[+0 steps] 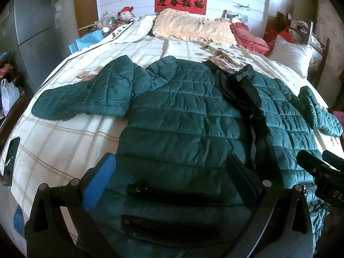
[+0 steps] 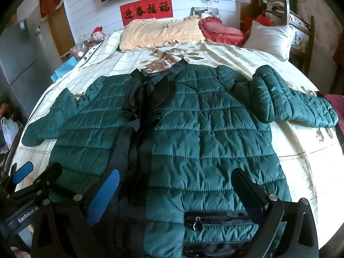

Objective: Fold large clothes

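A dark green quilted jacket lies spread flat, front up, on the bed, collar toward the pillows, both sleeves out to the sides. It has a black zipper placket and black pocket zips; it also shows in the right wrist view. My left gripper is open and empty, hovering over the jacket's lower left front near a pocket zip. My right gripper is open and empty over the lower right front, above another pocket zip. The right gripper also shows in the left wrist view, the left gripper in the right wrist view.
The bed has a cream checked floral cover. Pillows: beige, red, white. A phone lies near the bed's left edge. A grey fridge and clutter stand left; a wooden chair stands right.
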Available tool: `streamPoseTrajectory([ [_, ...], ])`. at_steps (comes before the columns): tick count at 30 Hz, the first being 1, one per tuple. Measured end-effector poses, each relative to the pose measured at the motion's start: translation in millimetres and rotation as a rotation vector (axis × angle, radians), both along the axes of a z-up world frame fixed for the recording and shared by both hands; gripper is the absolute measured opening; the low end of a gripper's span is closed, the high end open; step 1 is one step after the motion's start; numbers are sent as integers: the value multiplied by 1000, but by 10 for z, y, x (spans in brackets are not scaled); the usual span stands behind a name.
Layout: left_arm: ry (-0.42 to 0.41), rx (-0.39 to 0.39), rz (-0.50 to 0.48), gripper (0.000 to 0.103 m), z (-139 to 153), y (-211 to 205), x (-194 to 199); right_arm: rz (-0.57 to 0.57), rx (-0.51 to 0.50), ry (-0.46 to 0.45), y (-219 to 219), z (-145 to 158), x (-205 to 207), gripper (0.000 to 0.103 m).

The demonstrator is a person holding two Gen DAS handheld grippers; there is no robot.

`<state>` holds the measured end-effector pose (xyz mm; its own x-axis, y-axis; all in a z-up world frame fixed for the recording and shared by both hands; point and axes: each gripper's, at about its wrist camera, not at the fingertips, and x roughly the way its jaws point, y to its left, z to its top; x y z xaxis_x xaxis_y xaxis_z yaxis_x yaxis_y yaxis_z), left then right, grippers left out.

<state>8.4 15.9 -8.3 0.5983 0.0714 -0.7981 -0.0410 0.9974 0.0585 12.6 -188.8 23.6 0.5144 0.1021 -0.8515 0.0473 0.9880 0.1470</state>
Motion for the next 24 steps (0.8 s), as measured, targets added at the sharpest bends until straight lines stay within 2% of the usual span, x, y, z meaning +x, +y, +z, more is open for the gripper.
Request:
streamPoseTrajectory([
  [8, -67, -15, 50, 102, 58, 259, 42, 10, 1, 7, 26, -15, 24, 103],
  [13, -87, -12, 108, 102, 134, 591, 111, 29, -10, 10, 69, -20, 81, 103],
  [17, -102, -8, 193, 102, 183, 1035, 192, 42, -11, 10, 102, -18, 107, 103],
  [20, -86, -11, 293, 102, 163, 1501, 321, 50, -12, 17, 126, -32, 122, 103],
  [24, -84, -81, 432, 102, 68, 2214, 484, 62, -8, 33, 166, -59, 138, 103],
])
